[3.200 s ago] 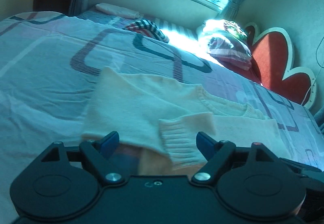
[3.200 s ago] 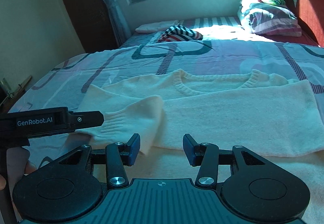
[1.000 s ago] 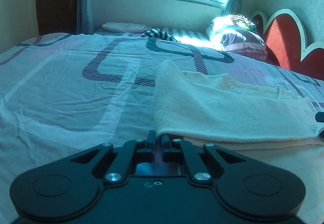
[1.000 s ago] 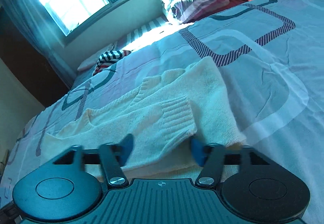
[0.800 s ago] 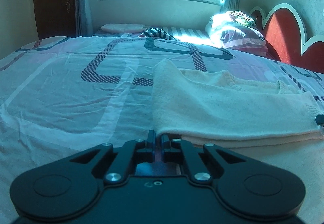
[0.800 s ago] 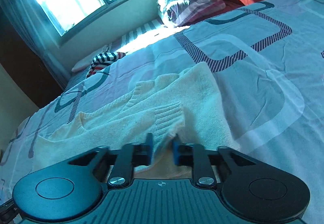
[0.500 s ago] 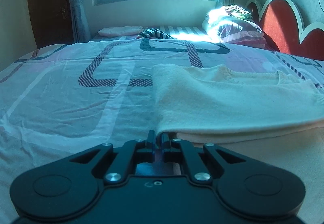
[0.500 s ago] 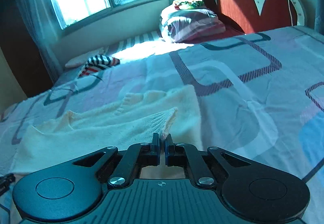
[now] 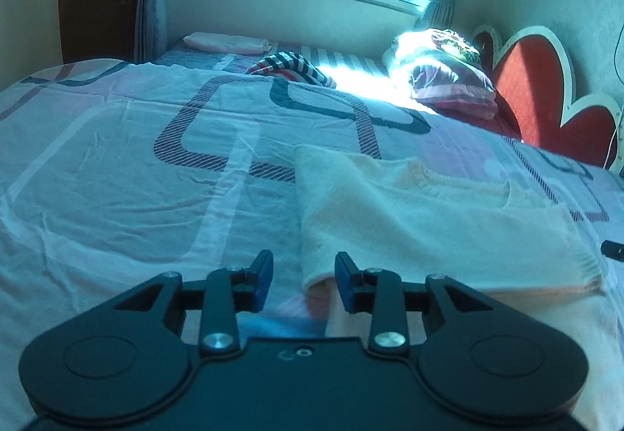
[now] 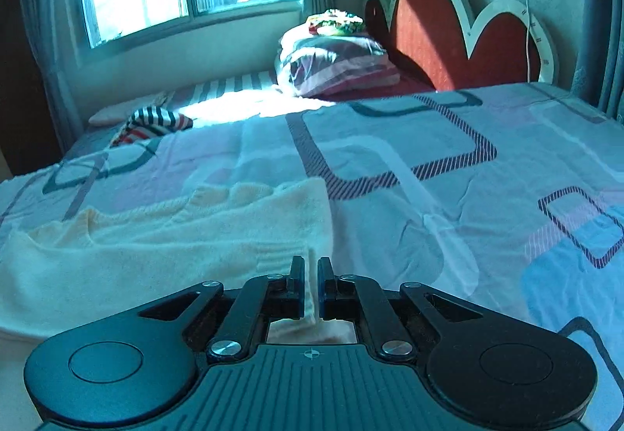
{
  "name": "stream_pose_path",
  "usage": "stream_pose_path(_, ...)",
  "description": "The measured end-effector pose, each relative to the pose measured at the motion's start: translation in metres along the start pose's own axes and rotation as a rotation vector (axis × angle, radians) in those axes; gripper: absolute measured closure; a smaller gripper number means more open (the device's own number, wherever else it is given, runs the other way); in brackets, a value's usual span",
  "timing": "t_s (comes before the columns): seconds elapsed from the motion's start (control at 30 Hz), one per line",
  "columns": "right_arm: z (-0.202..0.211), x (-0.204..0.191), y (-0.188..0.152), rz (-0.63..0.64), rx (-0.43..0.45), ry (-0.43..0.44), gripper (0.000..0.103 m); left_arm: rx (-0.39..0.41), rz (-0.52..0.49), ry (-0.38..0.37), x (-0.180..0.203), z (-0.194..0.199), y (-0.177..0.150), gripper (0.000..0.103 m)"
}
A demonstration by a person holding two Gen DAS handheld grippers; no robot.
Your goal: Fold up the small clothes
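Note:
A cream knit sweater (image 9: 409,220) lies on the patterned bedsheet (image 9: 117,177), with its sleeves folded in over the body. My left gripper (image 9: 303,281) hovers at the sweater's near left corner with its jaws opening. The folded edge sits between the blue pads (image 9: 263,277), close to the right one, and neither pad presses on it. In the right wrist view the sweater (image 10: 175,236) fills the lower left. My right gripper (image 10: 311,275) is shut on its ribbed sleeve cuff (image 10: 280,251). That gripper's dark tip (image 9: 612,249) shows at the right edge of the left wrist view.
A stack of pillows (image 9: 448,80) and a striped garment (image 9: 292,68) lie at the far side of the bed under the window. A folded pink cloth (image 9: 226,41) rests by the curtain. A red scalloped headboard (image 10: 448,41) stands to the right.
My left jaws, shut a second ago, have parted and let go of the sweater's edge, and the gripper rose a little. My right jaws closed on the sleeve cuff and the view rolled level.

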State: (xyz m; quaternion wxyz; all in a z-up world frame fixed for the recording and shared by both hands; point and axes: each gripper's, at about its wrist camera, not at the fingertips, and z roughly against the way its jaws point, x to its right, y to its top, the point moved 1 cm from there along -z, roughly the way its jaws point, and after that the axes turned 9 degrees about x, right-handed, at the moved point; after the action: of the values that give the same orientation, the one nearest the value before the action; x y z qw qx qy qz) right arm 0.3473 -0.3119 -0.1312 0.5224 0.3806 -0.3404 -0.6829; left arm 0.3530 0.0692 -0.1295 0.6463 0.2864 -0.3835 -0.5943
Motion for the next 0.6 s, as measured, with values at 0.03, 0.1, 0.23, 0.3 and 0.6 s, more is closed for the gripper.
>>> stream_pose_path(0.03,-0.004,-0.005,0.003,0.002,-0.014,0.027,0.099,0.000,0.009,-0.010,0.003,-0.005,0.004,0.071)
stream_pose_path(0.1,-0.014,-0.017,0.006,0.005,-0.042,0.075,0.099,0.018,0.001,-0.041,0.014,-0.018,0.013,0.072)
stream_pose_path(0.23,-0.036,-0.045,0.005,0.021,-0.088,0.148,0.099,-0.009,-0.043,-0.086,0.036,-0.050,0.021,0.072)
stream_pose_path(0.3,-0.046,-0.054,0.003,0.038,-0.103,0.167,0.099,-0.013,-0.043,-0.069,0.039,-0.065,0.023,0.072)
stream_pose_path(0.6,-0.073,-0.043,-0.014,0.121,-0.097,0.107,0.099,-0.028,0.052,-0.020,0.013,-0.105,0.023,0.074)
